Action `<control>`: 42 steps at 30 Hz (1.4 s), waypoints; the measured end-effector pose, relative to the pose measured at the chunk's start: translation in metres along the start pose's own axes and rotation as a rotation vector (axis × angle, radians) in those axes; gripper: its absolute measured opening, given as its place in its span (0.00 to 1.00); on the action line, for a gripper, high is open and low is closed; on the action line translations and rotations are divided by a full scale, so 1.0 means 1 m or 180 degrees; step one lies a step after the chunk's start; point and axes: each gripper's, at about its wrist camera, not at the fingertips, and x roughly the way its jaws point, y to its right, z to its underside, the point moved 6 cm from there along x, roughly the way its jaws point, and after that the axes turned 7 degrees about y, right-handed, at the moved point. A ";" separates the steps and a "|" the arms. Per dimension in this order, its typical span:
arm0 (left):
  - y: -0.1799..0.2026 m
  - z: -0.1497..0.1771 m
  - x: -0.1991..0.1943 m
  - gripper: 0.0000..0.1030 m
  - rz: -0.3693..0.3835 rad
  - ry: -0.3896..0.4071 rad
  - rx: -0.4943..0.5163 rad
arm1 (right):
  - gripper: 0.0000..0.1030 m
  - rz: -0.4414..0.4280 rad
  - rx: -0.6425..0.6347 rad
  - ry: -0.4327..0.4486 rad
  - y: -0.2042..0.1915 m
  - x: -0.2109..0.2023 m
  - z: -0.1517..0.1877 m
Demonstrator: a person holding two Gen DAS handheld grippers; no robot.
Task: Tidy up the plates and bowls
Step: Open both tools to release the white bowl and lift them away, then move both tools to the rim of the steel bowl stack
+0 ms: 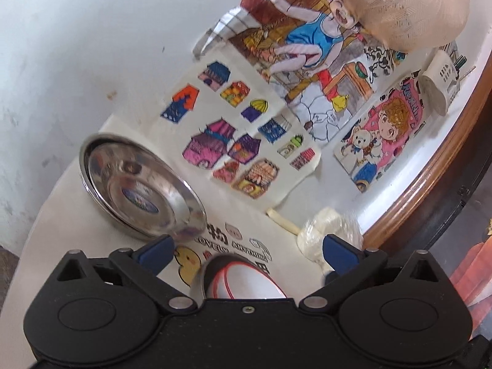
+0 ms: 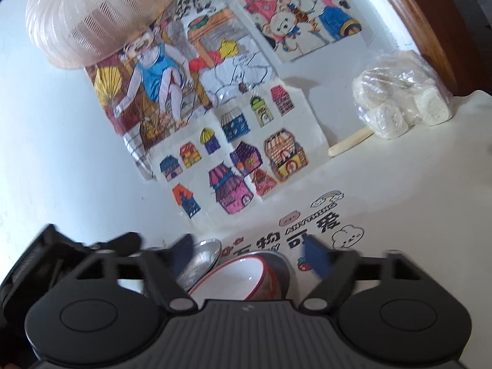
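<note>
A white bowl with a red rim [image 1: 246, 283] sits in a grey outer bowl on the printed white tablecloth [image 1: 77, 215], low between the fingers of my left gripper [image 1: 247, 250]. That gripper is open, and its blue pads stand clear of the bowl. To the left, a stack of shiny steel plates [image 1: 138, 190] rests on the cloth. In the right wrist view the same white bowl [image 2: 233, 279] lies just under my right gripper [image 2: 250, 256], with the grey bowl [image 2: 281, 273] around it and a steel plate [image 2: 203, 259] at its left. The right gripper is open and blurred, holding nothing.
Coloured drawings [image 1: 246, 141] cover the white wall behind the table. A pink mesh food cover [image 1: 399, 9] hangs above. A plastic bag of white rolls [image 2: 399, 104] and a pale wooden stick [image 2: 349, 143] lie at the back right, by a wooden frame [image 1: 430, 178].
</note>
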 end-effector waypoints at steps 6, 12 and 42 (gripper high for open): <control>-0.003 0.000 0.000 0.99 -0.0096 -0.0008 0.0024 | 1.00 -0.0064 0.0251 0.0211 0.015 -0.010 -0.008; -0.014 0.002 0.003 0.99 -0.0368 -0.0163 0.0146 | 1.00 0.0068 0.0373 0.0180 0.030 -0.009 -0.005; -0.042 -0.008 0.029 0.99 -0.0758 -0.1670 0.0754 | 1.00 0.0470 -0.1079 -0.1047 0.036 -0.014 -0.025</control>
